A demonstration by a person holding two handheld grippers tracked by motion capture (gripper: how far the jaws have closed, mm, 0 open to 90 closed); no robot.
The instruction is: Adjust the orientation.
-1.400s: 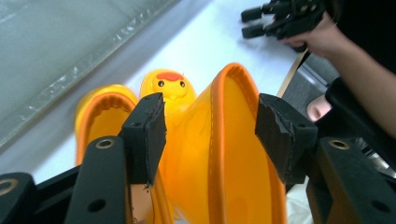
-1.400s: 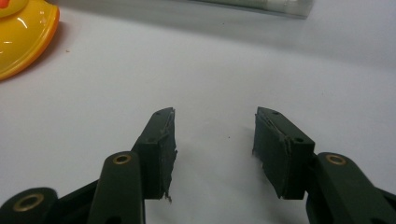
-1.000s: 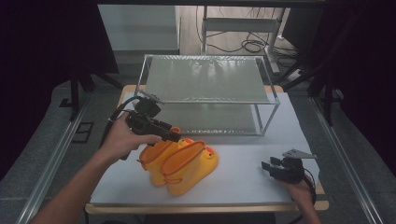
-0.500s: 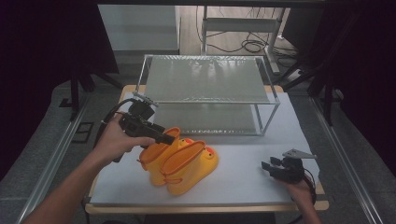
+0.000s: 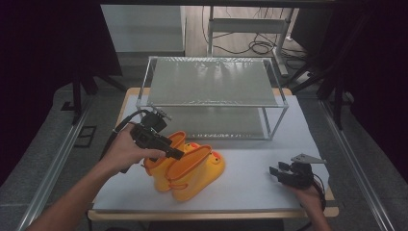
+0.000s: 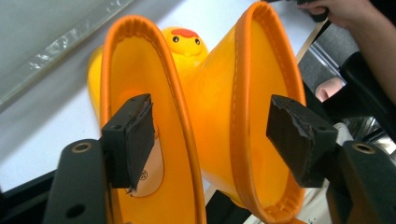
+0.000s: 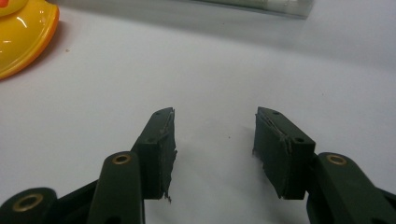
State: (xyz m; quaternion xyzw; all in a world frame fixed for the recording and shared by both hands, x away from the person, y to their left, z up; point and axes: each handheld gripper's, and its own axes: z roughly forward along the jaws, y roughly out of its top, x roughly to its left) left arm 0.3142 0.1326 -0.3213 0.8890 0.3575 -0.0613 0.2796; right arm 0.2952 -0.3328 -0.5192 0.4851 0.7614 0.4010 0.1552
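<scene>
Boots, two small yellow rubber ones (image 5: 185,168) with orange rims, are lying side by side on the white tabletop (image 5: 250,192) in front of the wire-framed two-tier shelf (image 5: 211,96), toes pointing right in the high view. From up there I am seeing my left gripper (image 5: 175,154) poised over their open tops, but not how the jaws are sitting. The left gripper view (image 6: 210,140) is giving me that: the left pad (image 6: 135,135) is hanging inside the nearer boot's mouth, the right pad (image 6: 299,135) inside the other's, so both adjoining rims are standing between them. The jaws have just been opening and are now spread wide, pressing on nothing. That view is also showing a duck face (image 6: 184,42) moulded on a toe, and the glossy, smooth rubber.

My right gripper (image 5: 279,172) is resting low on the table well right of the boots, jaws parted and empty; its own view (image 7: 215,135) is showing worn, ragged pad edges over the bare matte surface.
</scene>
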